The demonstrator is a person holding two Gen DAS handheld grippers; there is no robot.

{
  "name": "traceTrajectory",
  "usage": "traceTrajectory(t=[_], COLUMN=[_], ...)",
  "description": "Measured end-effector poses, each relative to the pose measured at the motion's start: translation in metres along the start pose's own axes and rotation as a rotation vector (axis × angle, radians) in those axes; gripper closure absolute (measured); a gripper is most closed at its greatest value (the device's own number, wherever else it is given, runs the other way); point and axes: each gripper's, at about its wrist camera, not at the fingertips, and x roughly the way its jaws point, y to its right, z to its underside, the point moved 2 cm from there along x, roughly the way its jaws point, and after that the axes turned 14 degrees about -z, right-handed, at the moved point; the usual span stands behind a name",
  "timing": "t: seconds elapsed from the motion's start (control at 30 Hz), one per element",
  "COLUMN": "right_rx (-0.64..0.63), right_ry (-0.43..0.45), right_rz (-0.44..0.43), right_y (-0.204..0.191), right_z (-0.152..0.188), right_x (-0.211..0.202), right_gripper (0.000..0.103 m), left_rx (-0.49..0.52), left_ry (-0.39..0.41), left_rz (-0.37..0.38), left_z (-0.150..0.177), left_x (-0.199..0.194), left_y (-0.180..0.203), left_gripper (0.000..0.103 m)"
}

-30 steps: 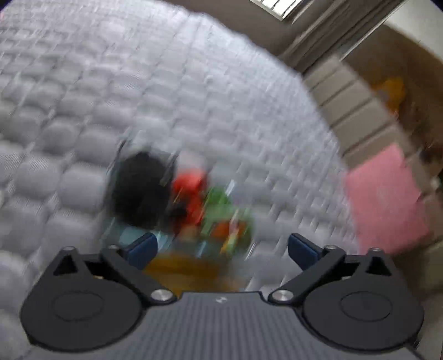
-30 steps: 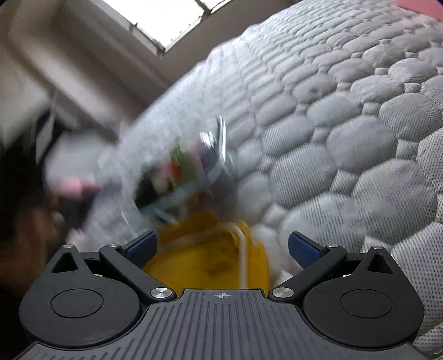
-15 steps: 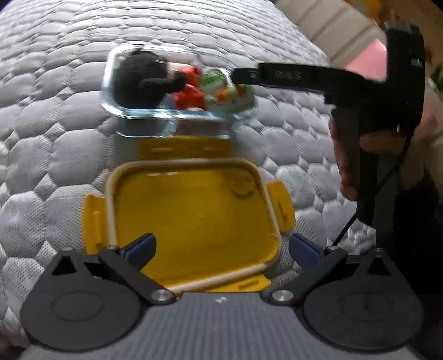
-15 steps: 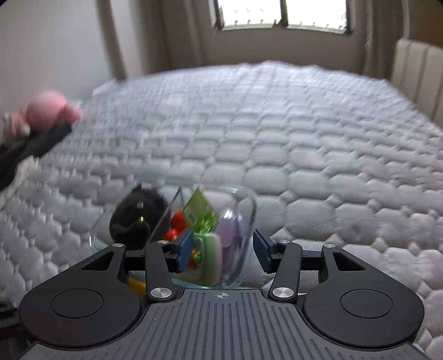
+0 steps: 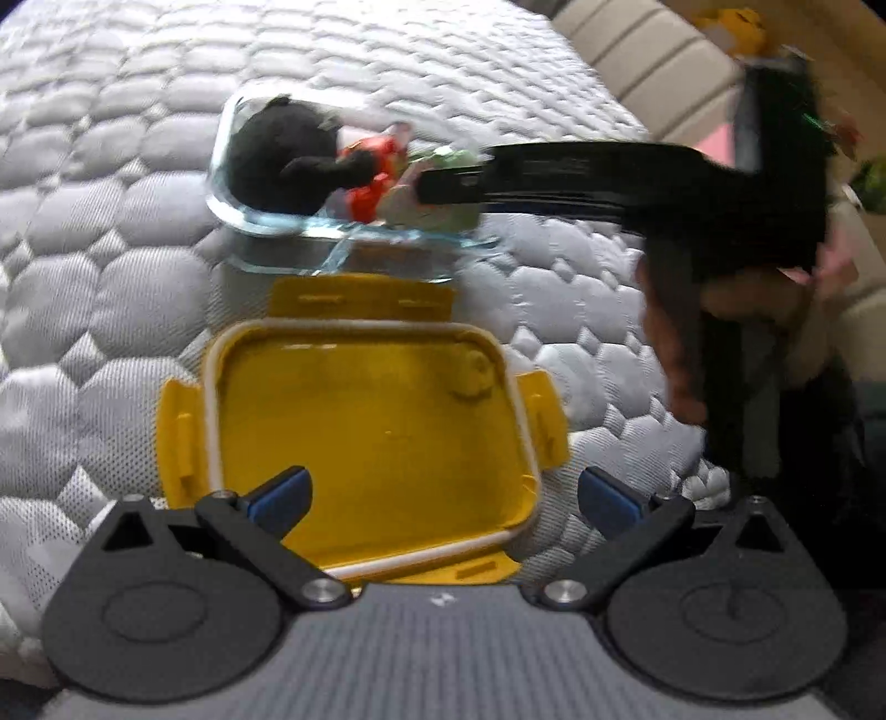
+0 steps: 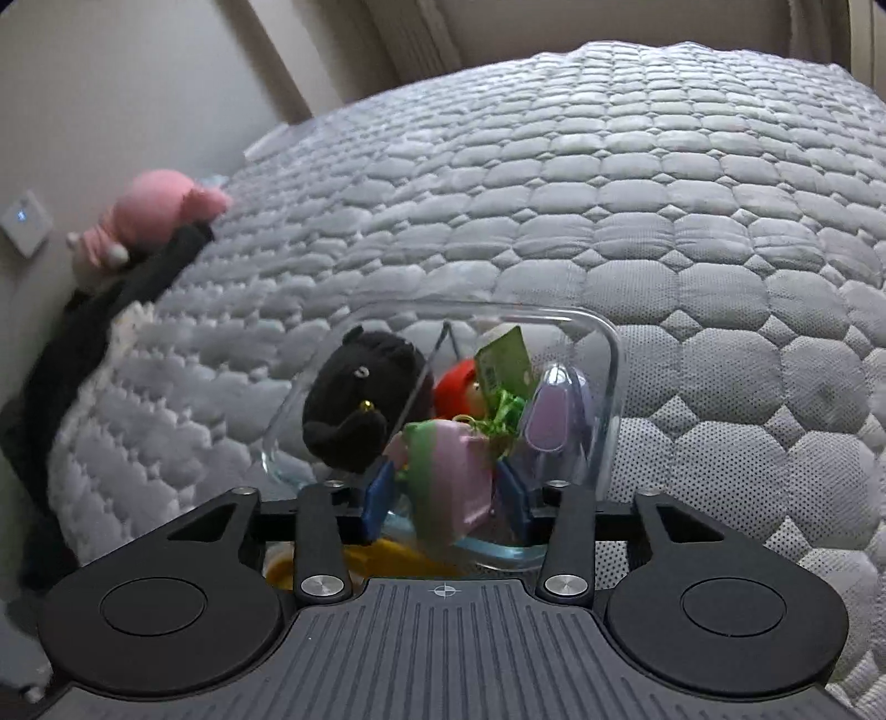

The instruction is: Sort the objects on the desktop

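A clear glass container [image 6: 606,354] lies on the quilted mattress. It holds a black plush [image 6: 360,399], a red toy [image 6: 457,387], a green tag [image 6: 504,363], a lilac oval piece [image 6: 551,415] and a pink and green toy [image 6: 448,476]. My right gripper [image 6: 446,493] reaches into the container, and its blue pads press both sides of the pink and green toy. In the left wrist view the right gripper [image 5: 437,185] comes in from the right over the container [image 5: 232,210]. My left gripper [image 5: 443,495] hangs open above the upturned yellow lid [image 5: 371,421].
A hand [image 5: 670,354] holds the right gripper's handle at the mattress's right edge. A pink plush [image 6: 160,210] and a dark garment [image 6: 83,354] lie at the mattress's left edge by the wall. A pale upholstered headboard [image 5: 626,44] stands beyond the container.
My right gripper has dipped lower into the container and its fingers have narrowed onto the pink and green toy. The left gripper has settled over the yellow lid.
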Motion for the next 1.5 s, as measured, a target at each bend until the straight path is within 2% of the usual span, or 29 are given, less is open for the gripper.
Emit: traceTrajectory(t=[0.17,0.37,0.5,0.67,0.77,0.87,0.9,0.97,1.03,1.23,1.33,1.37,1.5], right_rx=[-0.058,-0.184,-0.22,-0.242,-0.252,-0.166,-0.143,-0.114,-0.108,-0.146,-0.234,-0.265,-0.401], right_ry=[-0.034,0.025,0.068,0.076,0.072,0.078,0.106,0.162,0.184,0.127,0.107,0.101,0.078], right_rz=[0.087,0.196,0.252,0.293,0.247,0.164,0.148,0.151,0.161,0.204,0.275,0.3,0.397], right_y=[-0.018,-0.046,-0.048,-0.032,-0.027,-0.026,-0.025,-0.024,-0.024,-0.025,-0.029,-0.03,-0.037], right_z=[-0.008,-0.033,-0.047,-0.041,-0.032,-0.03,-0.032,-0.038,-0.043,-0.042,-0.035,-0.033,-0.025], right_x=[0.002,-0.006,0.002,0.024,0.023,0.008,-0.001,-0.016,-0.024,0.001,0.021,0.027,0.051], right_gripper=[0.072,0.073,0.072,0.072,0.072,0.07,0.067,0.062,0.061,0.062,0.064,0.069,0.075], left_rx=[0.03,-0.002,-0.037,-0.084,-0.095,-0.106,-0.109,-0.1,-0.085,-0.083,-0.093,-0.097,-0.113], left_ry=[0.039,0.027,0.017,0.006,-0.007,-0.021,-0.025,-0.032,-0.034,-0.041,-0.049,-0.053,-0.068], left_rz=[0.009,0.039,0.045,0.043,0.048,0.054,0.055,0.063,0.068,0.067,0.066,0.066,0.065], left_z=[0.003,0.006,0.012,0.015,0.015,0.015,0.015,0.015,0.017,0.02,0.021,0.021,0.023], left_x=[-0.013,-0.008,-0.004,-0.001,0.004,0.009,0.011,0.013,0.014,0.016,0.019,0.02,0.025], left_y=[0.002,-0.007,-0.02,-0.036,-0.038,-0.041,-0.042,-0.039,-0.035,-0.034,-0.037,-0.038,-0.042], left_gripper=[0.0,0.0,0.0,0.0,0.0,0.0,0.0,0.0,0.0,0.0,0.0,0.0,0.0])
